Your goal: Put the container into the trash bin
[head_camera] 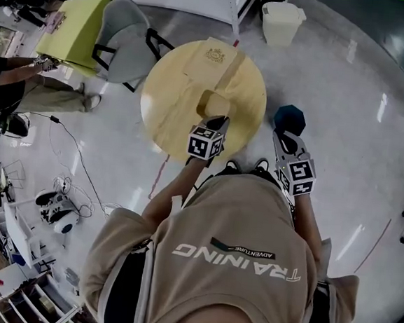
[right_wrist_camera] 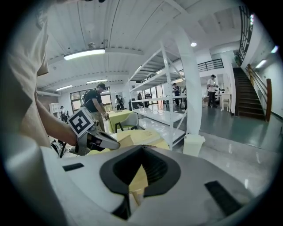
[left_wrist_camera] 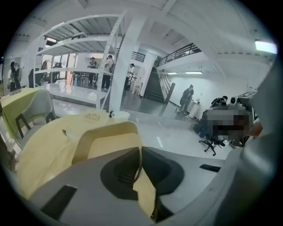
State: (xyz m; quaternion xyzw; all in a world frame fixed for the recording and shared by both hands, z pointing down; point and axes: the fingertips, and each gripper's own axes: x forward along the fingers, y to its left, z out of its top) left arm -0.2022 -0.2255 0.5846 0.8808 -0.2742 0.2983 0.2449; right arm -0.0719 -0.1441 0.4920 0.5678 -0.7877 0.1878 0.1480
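The container [head_camera: 209, 103] is a shallow beige box with rounded corners. It hangs over the round yellow table [head_camera: 172, 98], pinched by its near wall in my left gripper [head_camera: 218, 123]. In the left gripper view the jaws [left_wrist_camera: 140, 151] are shut on that thin wall, and the container [left_wrist_camera: 104, 143] spreads out ahead of them. My right gripper [head_camera: 287, 139] is off the table's right edge, shut with nothing in it [right_wrist_camera: 142, 148]. It looks across at the left gripper [right_wrist_camera: 110, 142] and the container [right_wrist_camera: 125, 141]. The white trash bin [head_camera: 281, 22] stands on the floor beyond the table [right_wrist_camera: 193, 145].
A grey chair [head_camera: 124, 41] and a yellow-green table [head_camera: 77, 23] stand to the left of the round table, with a person [head_camera: 26, 85] beside them. A dark teal hexagonal thing [head_camera: 290, 119] lies by the right gripper. White shelving [right_wrist_camera: 163, 110] lines the back. Cables [head_camera: 69, 153] trail on the floor.
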